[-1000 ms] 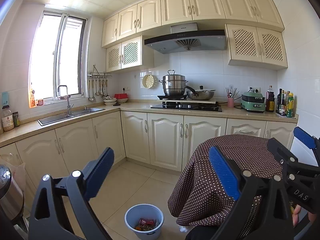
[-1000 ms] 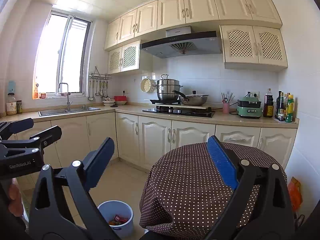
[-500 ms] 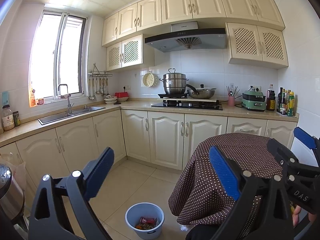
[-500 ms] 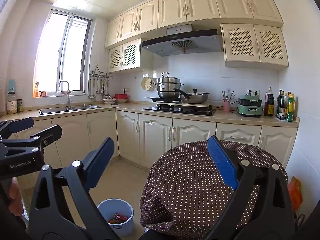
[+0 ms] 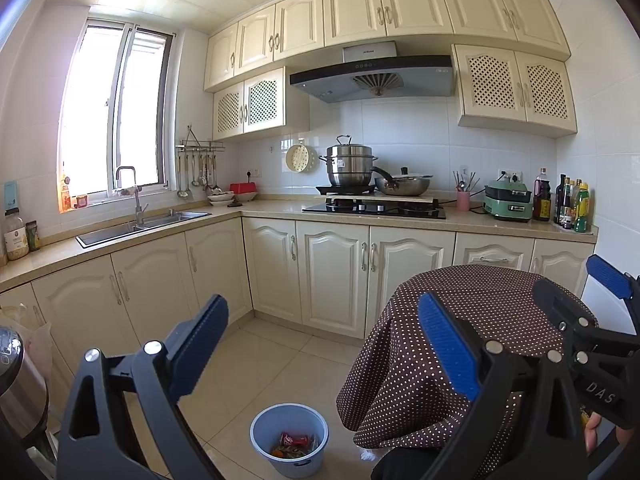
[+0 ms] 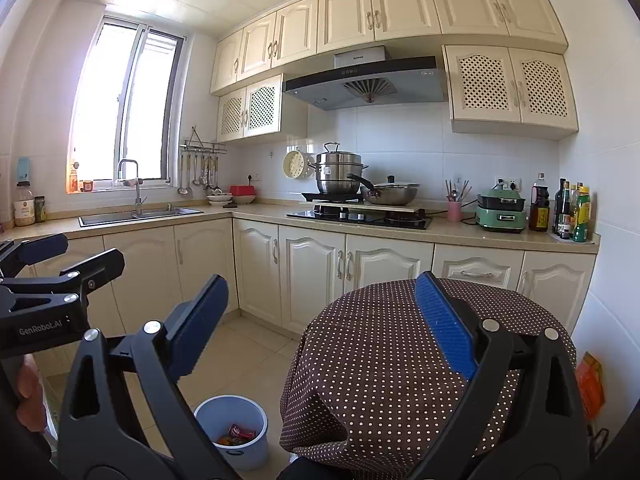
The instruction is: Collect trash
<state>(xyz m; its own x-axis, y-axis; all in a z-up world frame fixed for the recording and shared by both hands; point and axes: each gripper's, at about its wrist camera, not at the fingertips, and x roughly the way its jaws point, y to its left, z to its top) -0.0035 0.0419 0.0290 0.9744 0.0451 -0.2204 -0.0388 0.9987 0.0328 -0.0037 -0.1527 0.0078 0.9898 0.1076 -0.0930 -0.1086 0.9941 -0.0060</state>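
A pale blue bin (image 5: 289, 438) stands on the tiled floor with colourful trash (image 5: 294, 443) in its bottom, including a red can. The right wrist view shows the same bin (image 6: 234, 428) low and left of the table. My left gripper (image 5: 322, 344) is held open high above the floor, nothing between its blue pads. My right gripper (image 6: 320, 328) is open too and empty, hovering over the near edge of the round table. The left gripper (image 6: 60, 268) also shows at the left edge of the right wrist view, and the right gripper (image 5: 588, 296) at the right edge of the left wrist view.
A round table under a brown dotted cloth (image 5: 472, 320) fills the right foreground. Cream cabinets (image 5: 332, 276) run along an L-shaped counter with a sink (image 5: 136, 228), a hob with pots (image 5: 372, 208) and bottles (image 5: 572, 208). A steel appliance (image 5: 16, 384) sits at far left. An orange bag (image 6: 590, 384) hangs at right.
Both views have tilted up slightly, so the kitchen sits a little lower in frame. Both grippers stay open and empty.
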